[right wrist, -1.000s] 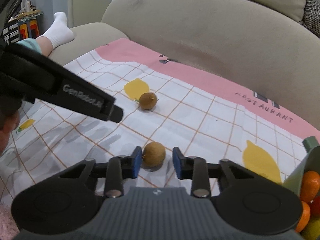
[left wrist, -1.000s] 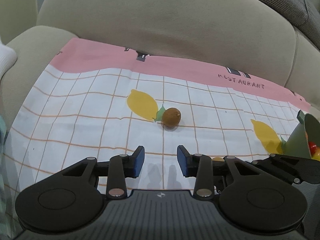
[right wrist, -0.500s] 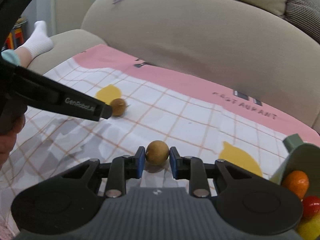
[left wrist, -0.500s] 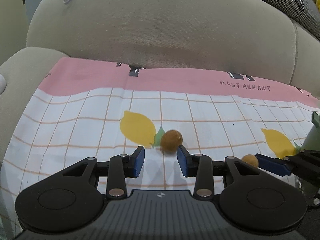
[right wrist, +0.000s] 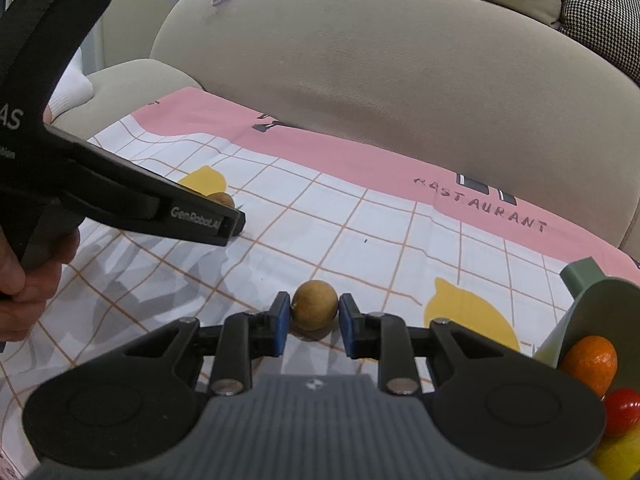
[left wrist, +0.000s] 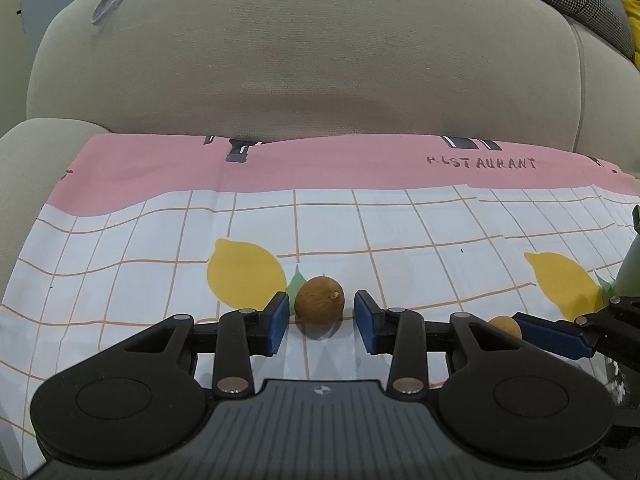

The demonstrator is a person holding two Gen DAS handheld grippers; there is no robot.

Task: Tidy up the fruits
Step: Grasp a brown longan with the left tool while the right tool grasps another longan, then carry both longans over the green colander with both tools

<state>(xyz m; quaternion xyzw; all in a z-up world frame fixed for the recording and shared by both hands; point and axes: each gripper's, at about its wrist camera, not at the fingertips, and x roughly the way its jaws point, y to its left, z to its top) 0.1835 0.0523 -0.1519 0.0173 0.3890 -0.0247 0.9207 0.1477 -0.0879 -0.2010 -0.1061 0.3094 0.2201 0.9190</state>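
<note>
Partly hidden, right tongs [right wrist: 311, 317] clench one brown fruit [right wrist: 314, 310]; left tongs [left wrist: 320, 320] flank another [left wrist: 319, 305], ungripped.

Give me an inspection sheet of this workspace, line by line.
Surface: checked lemon-print cloth spread on a beige sofa.
Job's things: two small brown fruits, one between the left pads, one in the right; green container holding orange, red and yellow fruit.
Clutter: nothing seen.
Grippers: left gripper has just been closing, pads still clear of its fruit; right gripper shut on its fruit.
Cables: nothing seen.
Surroundings: checked cushion, a socked foot.
</note>
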